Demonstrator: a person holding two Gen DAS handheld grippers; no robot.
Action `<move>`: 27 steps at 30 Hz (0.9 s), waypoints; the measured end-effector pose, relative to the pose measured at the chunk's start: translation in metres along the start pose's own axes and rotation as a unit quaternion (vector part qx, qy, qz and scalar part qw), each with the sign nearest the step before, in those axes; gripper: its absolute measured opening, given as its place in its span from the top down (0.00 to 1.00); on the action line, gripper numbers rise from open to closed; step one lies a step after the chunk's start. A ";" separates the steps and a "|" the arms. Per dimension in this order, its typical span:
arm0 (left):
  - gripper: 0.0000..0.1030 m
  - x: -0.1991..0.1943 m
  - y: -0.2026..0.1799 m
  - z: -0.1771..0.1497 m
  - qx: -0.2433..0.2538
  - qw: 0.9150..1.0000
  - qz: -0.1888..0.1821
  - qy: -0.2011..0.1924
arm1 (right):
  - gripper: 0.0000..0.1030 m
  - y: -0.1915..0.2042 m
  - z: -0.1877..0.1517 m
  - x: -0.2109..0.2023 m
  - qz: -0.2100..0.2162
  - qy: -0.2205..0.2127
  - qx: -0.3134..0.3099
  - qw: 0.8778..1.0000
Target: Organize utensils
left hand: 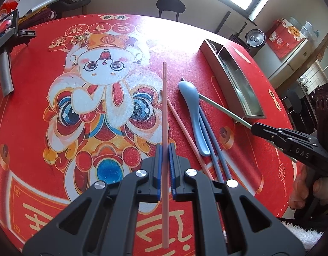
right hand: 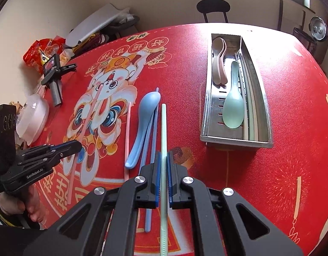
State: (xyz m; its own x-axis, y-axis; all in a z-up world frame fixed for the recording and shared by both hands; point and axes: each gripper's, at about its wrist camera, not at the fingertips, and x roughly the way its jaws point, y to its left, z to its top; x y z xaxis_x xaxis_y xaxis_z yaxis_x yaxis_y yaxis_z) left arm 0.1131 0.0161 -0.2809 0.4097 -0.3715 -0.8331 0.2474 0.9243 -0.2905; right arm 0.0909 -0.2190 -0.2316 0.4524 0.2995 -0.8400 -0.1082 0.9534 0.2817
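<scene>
My left gripper (left hand: 165, 147) is shut on a pink chopstick (left hand: 164, 98) and holds it above the red table mat; it also shows in the right wrist view (right hand: 77, 146). My right gripper (right hand: 163, 154) is shut on a green chopstick (right hand: 163, 125), also seen from the left wrist (left hand: 252, 127). On the mat lie a second pink chopstick (right hand: 127, 136), a blue spoon (right hand: 142, 123) and two blue chopsticks (right hand: 152, 140). The steel utensil tray (right hand: 208, 111) holds a green spoon (right hand: 233, 104), a brown and a pink spoon (right hand: 218, 64) and several chopsticks in its right slot.
A phone on a small stand (right hand: 53, 72) and a white lidded bowl (right hand: 33, 117) sit at the mat's far left. A black chair (right hand: 213, 7) stands behind the table. A red snack bag (right hand: 39, 50) lies beyond the mat.
</scene>
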 end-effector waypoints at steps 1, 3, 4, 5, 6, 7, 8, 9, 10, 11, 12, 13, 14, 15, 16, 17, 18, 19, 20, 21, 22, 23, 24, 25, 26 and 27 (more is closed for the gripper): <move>0.90 -0.001 0.000 0.001 -0.002 1.000 -0.001 -0.001 | 0.94 -0.001 0.001 -0.002 0.001 -0.003 0.003 1.000; 0.90 -0.003 0.001 0.001 -0.004 1.000 -0.002 -0.004 | 0.94 -0.003 0.003 -0.005 0.003 -0.010 0.008 1.000; 0.90 -0.003 0.001 0.002 -0.005 1.000 -0.003 -0.005 | 0.94 -0.003 0.003 -0.007 0.003 -0.014 0.009 1.000; 0.90 -0.004 0.002 0.002 -0.006 1.000 -0.003 -0.005 | 0.94 -0.003 0.004 -0.009 0.002 -0.019 0.009 1.000; 0.90 -0.005 0.002 0.002 -0.007 1.000 -0.004 -0.007 | 0.94 -0.004 0.005 -0.011 0.002 -0.023 0.010 1.000; 0.90 -0.005 0.002 0.002 -0.008 1.000 -0.004 -0.007 | 0.94 -0.004 0.006 -0.014 0.002 -0.028 0.010 1.000; 0.90 -0.006 0.002 0.002 -0.009 1.000 -0.005 -0.008 | 0.95 -0.004 0.007 -0.017 0.002 -0.032 0.011 0.999; 0.90 -0.006 0.003 0.003 -0.011 1.000 -0.006 -0.008 | 0.94 -0.004 0.008 -0.019 0.002 -0.038 0.011 0.999; 0.90 -0.007 0.003 0.003 -0.012 1.000 -0.008 -0.009 | 0.94 -0.005 0.009 -0.022 0.002 -0.042 0.012 0.999; 0.90 -0.008 0.004 0.004 -0.013 1.000 -0.009 -0.010 | 0.95 -0.005 0.010 -0.025 0.002 -0.046 0.012 0.999; 0.90 -0.009 0.004 0.005 -0.014 1.000 -0.010 -0.012 | 0.95 -0.005 0.011 -0.027 0.001 -0.050 0.013 0.999; 0.90 -0.010 0.004 0.005 -0.015 1.000 -0.011 -0.013 | 0.94 -0.006 0.012 -0.030 0.001 -0.054 0.014 0.998; 0.90 -0.012 0.004 0.006 -0.016 1.000 -0.012 -0.014 | 0.94 -0.006 0.012 -0.032 0.000 -0.058 0.015 0.998; 0.90 -0.013 0.004 0.007 -0.016 1.000 -0.014 -0.016 | 0.94 -0.007 0.013 -0.035 -0.001 -0.062 0.015 0.998; 0.90 -0.014 0.004 0.008 -0.017 1.000 -0.015 -0.017 | 0.94 -0.008 0.014 -0.036 -0.001 -0.064 0.017 0.998; 0.90 -0.014 0.003 0.008 -0.017 1.000 -0.016 -0.017 | 0.94 -0.008 0.014 -0.038 -0.002 -0.067 0.018 0.998; 0.90 -0.014 0.003 0.009 -0.017 1.000 -0.016 -0.017 | 0.94 -0.009 0.015 -0.039 -0.003 -0.069 0.019 0.997; 0.90 -0.014 0.003 0.009 -0.016 1.000 -0.016 -0.017 | 0.94 -0.009 0.015 -0.040 -0.003 -0.070 0.021 0.997; 0.90 -0.014 0.002 0.009 -0.016 1.000 -0.016 -0.017 | 0.94 -0.010 0.015 -0.040 -0.003 -0.071 0.022 0.997; 0.90 -0.014 0.002 0.009 -0.016 1.000 -0.016 -0.016 | 0.94 -0.010 0.015 -0.041 -0.004 -0.072 0.022 0.997; 0.90 -0.014 0.002 0.009 -0.016 1.000 -0.017 -0.016 | 0.94 -0.011 0.015 -0.041 -0.004 -0.072 0.022 0.997; 0.90 -0.014 0.002 0.008 -0.016 1.000 -0.018 -0.016 | 0.95 -0.011 0.015 -0.041 -0.004 -0.073 0.022 0.997; 0.90 -0.014 0.002 0.008 -0.016 1.000 -0.018 -0.015 | 0.95 -0.011 0.015 -0.042 -0.005 -0.074 0.022 0.997; 0.90 -0.014 0.002 0.008 -0.016 1.000 -0.018 -0.015 | 0.94 -0.011 0.015 -0.042 -0.004 -0.074 0.022 0.997; 0.90 -0.014 0.002 0.008 -0.016 1.000 -0.018 -0.016 | 0.95 -0.010 0.016 -0.043 -0.005 -0.075 0.021 0.997; 0.90 -0.014 0.001 0.009 -0.016 1.000 -0.018 -0.016 | 0.94 -0.010 0.017 -0.044 -0.005 -0.077 0.020 0.997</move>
State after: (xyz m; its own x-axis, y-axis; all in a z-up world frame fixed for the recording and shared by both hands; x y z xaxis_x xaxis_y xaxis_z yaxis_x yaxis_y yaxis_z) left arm 0.1153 0.0217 -0.2659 0.4292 -0.4067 -0.8065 0.2350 0.9124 -0.3351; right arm 0.0870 -0.2427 -0.1897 0.5848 0.2786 -0.7618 -0.0692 0.9529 0.2953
